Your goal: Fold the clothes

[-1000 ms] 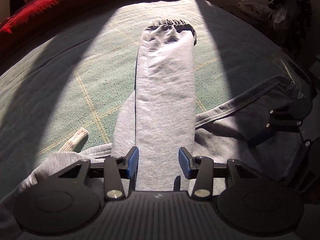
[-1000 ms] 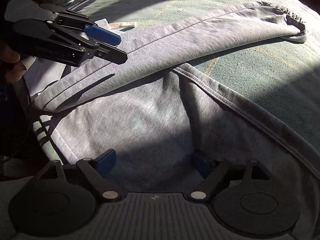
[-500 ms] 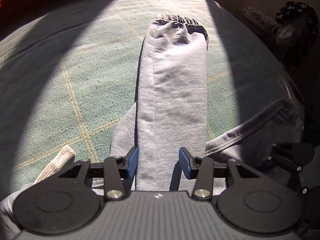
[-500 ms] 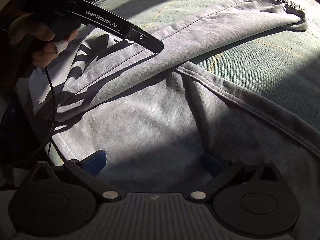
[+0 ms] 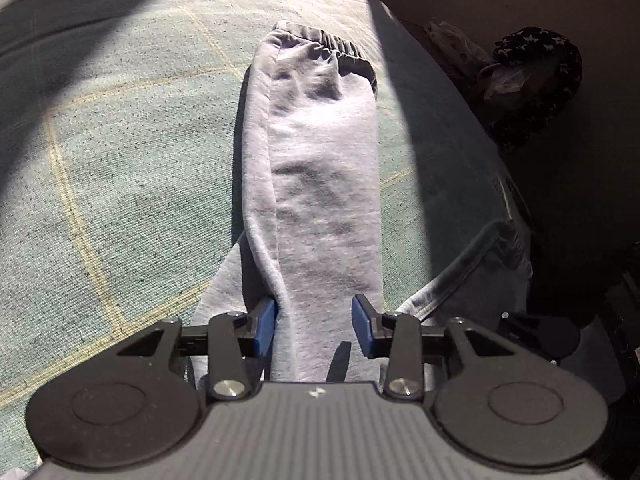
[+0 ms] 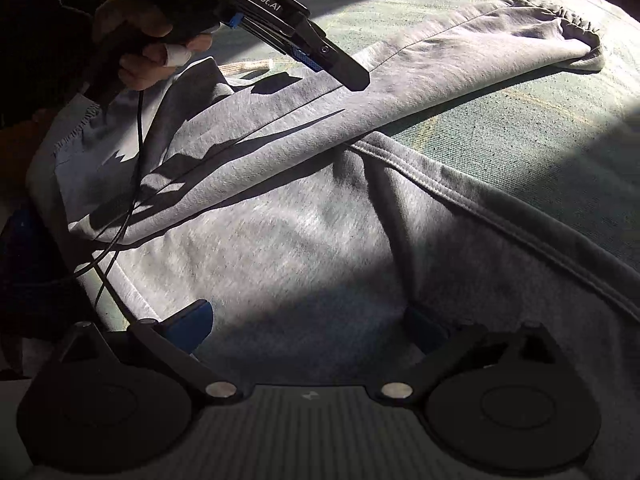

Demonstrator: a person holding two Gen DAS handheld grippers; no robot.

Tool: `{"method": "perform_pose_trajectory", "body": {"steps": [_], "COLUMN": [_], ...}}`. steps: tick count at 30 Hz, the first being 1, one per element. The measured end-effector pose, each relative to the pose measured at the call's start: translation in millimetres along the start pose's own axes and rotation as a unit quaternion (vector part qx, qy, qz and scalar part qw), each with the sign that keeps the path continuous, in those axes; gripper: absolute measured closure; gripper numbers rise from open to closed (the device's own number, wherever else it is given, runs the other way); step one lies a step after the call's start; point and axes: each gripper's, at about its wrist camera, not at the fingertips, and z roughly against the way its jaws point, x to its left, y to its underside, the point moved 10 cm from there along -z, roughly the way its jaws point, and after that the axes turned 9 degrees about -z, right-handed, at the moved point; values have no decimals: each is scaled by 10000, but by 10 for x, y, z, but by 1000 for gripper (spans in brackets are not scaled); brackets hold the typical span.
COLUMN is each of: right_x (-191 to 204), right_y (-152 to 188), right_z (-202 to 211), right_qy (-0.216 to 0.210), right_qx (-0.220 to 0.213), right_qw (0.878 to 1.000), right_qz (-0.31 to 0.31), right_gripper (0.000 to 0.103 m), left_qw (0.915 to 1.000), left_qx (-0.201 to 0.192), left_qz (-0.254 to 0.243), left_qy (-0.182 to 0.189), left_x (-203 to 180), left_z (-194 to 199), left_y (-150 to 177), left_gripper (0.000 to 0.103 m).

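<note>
Grey sweatpants [image 5: 324, 200] lie on a green bedspread [image 5: 120, 160]. One leg runs straight away from me to its elastic cuff [image 5: 340, 46]. My left gripper [image 5: 314, 326] stands low over the near part of that leg, jaws closing, with a raised fold of the cloth between the blue pads [image 5: 266, 326]. The right pad still casts a shadow on the cloth and shows no pressing. In the right wrist view the left gripper [image 6: 344, 72] points down at the leg [image 6: 440, 64]. My right gripper [image 6: 312, 328] is wide open over the shaded body of the pants [image 6: 304, 248], with nothing pinched.
A beige drawstring end [image 6: 246, 67] lies by the waistband. A person's hand [image 6: 152, 60] holds the left gripper, and its cable [image 6: 136, 184] hangs over the cloth. A dark spotted bag [image 5: 536, 80] sits beyond the bed's right edge.
The left gripper has moved forward along the leg and tipped further down, and its jaws have narrowed around the fold. The right gripper has stayed put, its jaws a little wider.
</note>
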Motion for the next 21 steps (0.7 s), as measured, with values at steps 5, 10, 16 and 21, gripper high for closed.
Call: {"method": "perform_pose_trajectory", "body": {"steps": [5,10,16,21], "right_x": [-72,-185,-347,-465], "right_y": [14,-8,28,64], "right_z": [110,207,306,434], "right_qy": [173,161,240,231], "right_qx": [-53,-147,-156,-171], "right_qw": [9998,9996,9986,9971], "right_qz": [116,-151,-450,-704], "right_gripper": [0,0,0,1], "left_qw": [9994,9998,9943,9894], "left_qx": [99,-165,-276,-189], "left_qz": [262,-66,-742,-922], "left_qy": [-222,1,708,1104], "left_x": [126,-199,-953,-1304], "left_z": [16,209,422,394], "left_y": [31,-42,-95,35], "left_gripper": [101,103,103,103]}}
